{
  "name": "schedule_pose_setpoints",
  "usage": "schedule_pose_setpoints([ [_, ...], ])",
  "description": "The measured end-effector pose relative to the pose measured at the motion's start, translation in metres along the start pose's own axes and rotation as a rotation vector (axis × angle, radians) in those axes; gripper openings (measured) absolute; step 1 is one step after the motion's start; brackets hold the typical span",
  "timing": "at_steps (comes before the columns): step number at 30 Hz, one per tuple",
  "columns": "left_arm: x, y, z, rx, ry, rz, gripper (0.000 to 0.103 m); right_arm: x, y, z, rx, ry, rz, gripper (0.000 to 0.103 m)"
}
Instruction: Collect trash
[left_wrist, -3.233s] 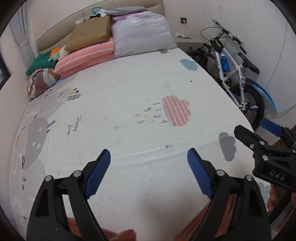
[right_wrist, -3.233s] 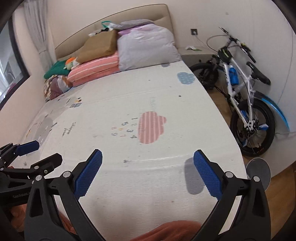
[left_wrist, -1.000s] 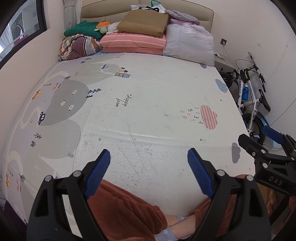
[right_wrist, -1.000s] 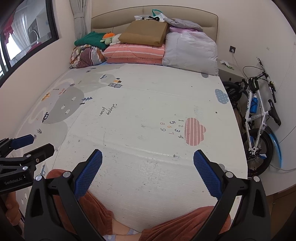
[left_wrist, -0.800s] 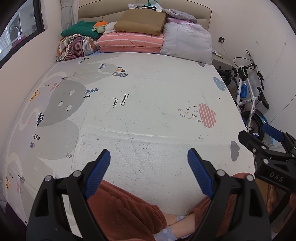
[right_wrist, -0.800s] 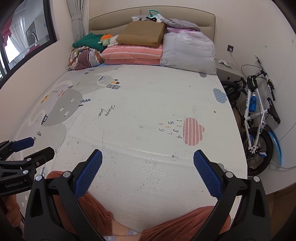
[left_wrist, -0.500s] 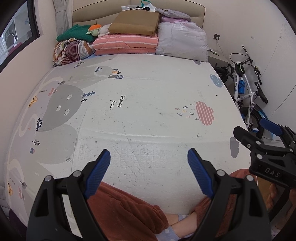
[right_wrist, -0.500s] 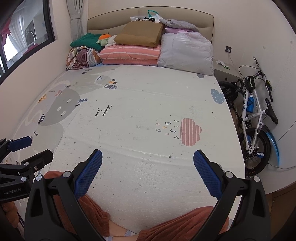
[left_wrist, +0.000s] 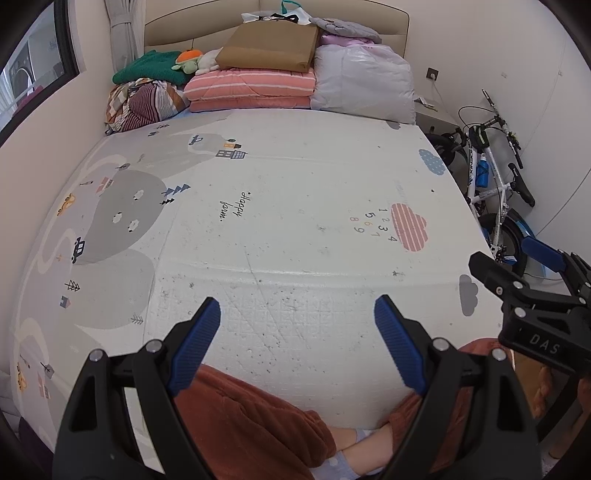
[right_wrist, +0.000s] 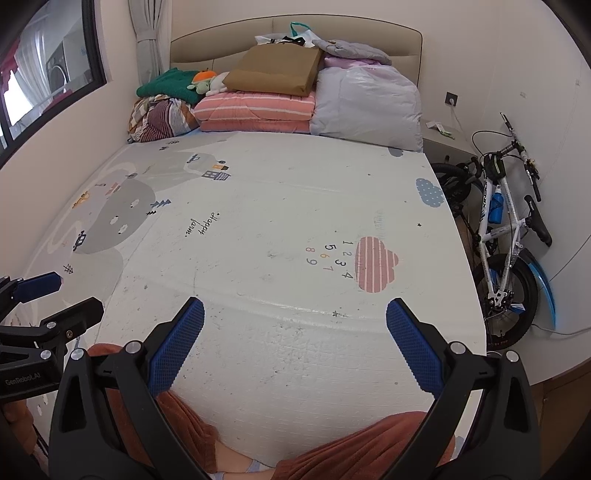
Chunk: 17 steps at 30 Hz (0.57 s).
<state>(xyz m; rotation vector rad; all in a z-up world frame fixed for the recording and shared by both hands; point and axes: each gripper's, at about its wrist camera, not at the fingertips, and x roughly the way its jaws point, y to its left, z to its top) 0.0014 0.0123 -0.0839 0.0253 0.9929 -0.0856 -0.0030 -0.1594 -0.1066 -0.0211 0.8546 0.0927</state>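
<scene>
trash to collect does not show as any clear piece; only fine dark specks dot the play mat (left_wrist: 295, 206) near the person's knees, too small to name. judged from that, such bits would be light and loose, hard to pinch, best nipped at an edge. the mat covers the bed, bedding (right_wrist: 255, 107) stacked at the headboard, a bicycle (right_wrist: 506, 236) against the wall. left gripper (left_wrist: 297, 332) and right gripper (right_wrist: 295, 343) both hover over the mat with fingers wide and empty.
</scene>
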Motion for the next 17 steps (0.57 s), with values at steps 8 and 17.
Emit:
schedule_pose_setpoints([
  [8, -0.0011, -0.0019, -0.0018, -0.001, 0.002, -0.021, 0.085, -0.0032, -0.0003, -0.0001, 0.0, -0.004, -0.003, 0.095],
  [17, -0.004, -0.0049, -0.0029, 0.002, 0.0, -0.029, 0.085, -0.006, 0.0005, 0.0013, -0.003, -0.009, -0.007, 0.095],
])
